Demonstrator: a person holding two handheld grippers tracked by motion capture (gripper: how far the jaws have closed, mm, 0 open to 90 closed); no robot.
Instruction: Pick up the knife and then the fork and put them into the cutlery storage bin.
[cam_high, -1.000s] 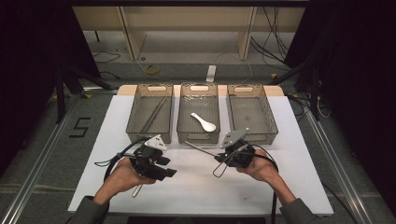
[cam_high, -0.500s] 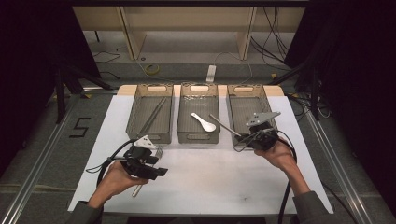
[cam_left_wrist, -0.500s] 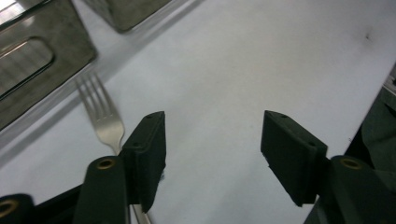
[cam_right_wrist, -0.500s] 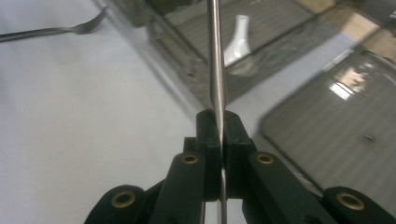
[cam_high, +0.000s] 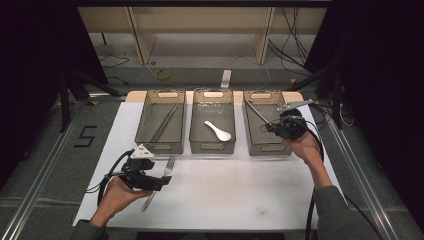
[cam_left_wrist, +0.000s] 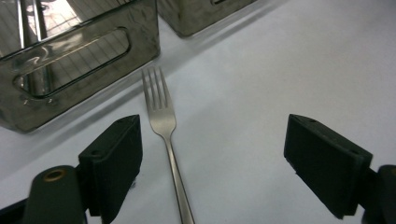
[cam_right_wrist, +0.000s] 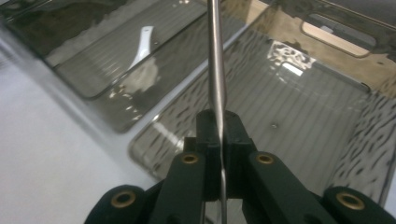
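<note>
Steel fork (cam_left_wrist: 164, 140) flat, tines toward trays, between left gripper (cam_left_wrist: 212, 158) wide-open jaws, just opening.

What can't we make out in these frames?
- Metal utensil in the right gripper: its head is cut off by the top edge of the right gripper view and too small in the high view.
- Fork: its handle end runs off the bottom edge of the left gripper view.

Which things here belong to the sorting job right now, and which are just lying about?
In the job:
- metal utensil in right gripper
- right bin
- fork
- left gripper

Lying about:
- white spoon
- chopsticks
- floor cables
</note>
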